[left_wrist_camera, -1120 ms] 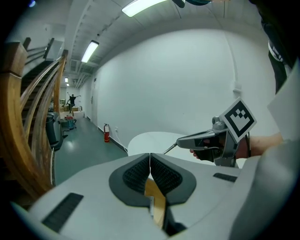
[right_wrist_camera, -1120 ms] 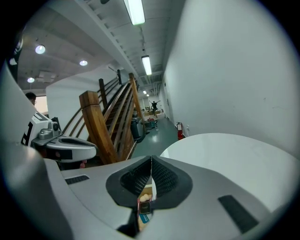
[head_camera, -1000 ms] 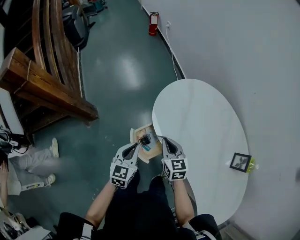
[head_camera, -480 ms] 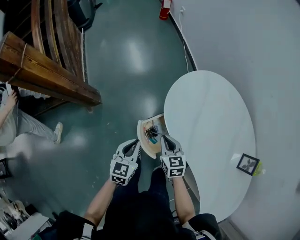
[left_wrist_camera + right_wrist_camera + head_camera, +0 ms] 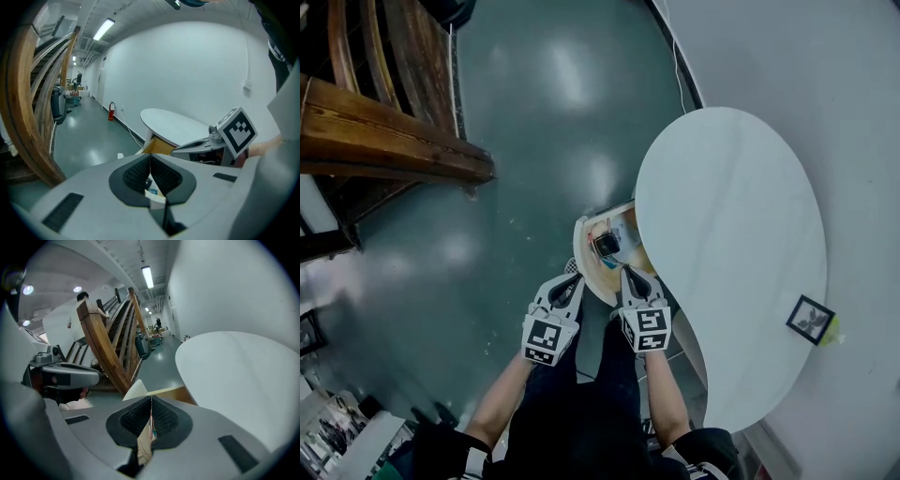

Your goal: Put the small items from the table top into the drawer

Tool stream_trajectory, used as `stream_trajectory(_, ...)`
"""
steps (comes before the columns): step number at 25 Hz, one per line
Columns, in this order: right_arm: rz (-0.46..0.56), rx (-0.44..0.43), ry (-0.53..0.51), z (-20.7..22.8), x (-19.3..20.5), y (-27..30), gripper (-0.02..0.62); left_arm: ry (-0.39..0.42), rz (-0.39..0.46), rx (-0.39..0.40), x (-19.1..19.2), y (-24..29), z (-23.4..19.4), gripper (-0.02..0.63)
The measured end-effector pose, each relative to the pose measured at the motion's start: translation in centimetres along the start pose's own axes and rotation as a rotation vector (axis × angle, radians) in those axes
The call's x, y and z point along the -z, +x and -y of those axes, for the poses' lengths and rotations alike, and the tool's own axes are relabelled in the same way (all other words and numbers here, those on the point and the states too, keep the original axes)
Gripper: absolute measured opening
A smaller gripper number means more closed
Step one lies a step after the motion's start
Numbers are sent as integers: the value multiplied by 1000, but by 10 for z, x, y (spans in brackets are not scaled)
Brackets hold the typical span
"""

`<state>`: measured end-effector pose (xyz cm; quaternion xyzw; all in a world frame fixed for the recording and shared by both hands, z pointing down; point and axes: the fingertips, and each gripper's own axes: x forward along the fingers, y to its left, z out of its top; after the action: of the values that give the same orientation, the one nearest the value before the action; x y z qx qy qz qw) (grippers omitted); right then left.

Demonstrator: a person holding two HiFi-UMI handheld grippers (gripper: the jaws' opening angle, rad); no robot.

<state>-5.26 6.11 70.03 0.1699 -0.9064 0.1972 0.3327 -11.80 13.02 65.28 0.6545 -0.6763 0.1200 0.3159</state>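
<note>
A white oval table (image 5: 731, 234) stands against the wall, and its wooden drawer (image 5: 586, 262) is pulled out on the left side. Inside lie a small black square item (image 5: 607, 245) and a blue card (image 5: 617, 257). A little black picture frame (image 5: 811, 319) stands on the table's far right edge, with a yellow-green bit (image 5: 832, 330) beside it. My left gripper (image 5: 571, 279) is shut and empty, just left of the drawer's front. Also shut and empty, my right gripper (image 5: 628, 275) hovers at the drawer's near corner. The drawer (image 5: 157, 146) shows just past the left gripper (image 5: 150, 157).
A heavy wooden beam structure (image 5: 384, 141) stands at the left over the teal floor (image 5: 487, 244). The white wall (image 5: 825, 84) runs behind the table, a cable (image 5: 682, 75) along its foot. In the right gripper view a person (image 5: 84, 301) stands by the wooden structure (image 5: 108, 348).
Both grippers have sunk toward the drawer's front, still shut. The head view has shifted, so the table and drawer sit higher and larger in it.
</note>
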Motion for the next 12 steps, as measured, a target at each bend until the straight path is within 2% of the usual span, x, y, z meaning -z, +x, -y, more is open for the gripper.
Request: stream_trajectory(12,-91,12,18,14,48,67,32,-44,-38,16,31,26,-17,20)
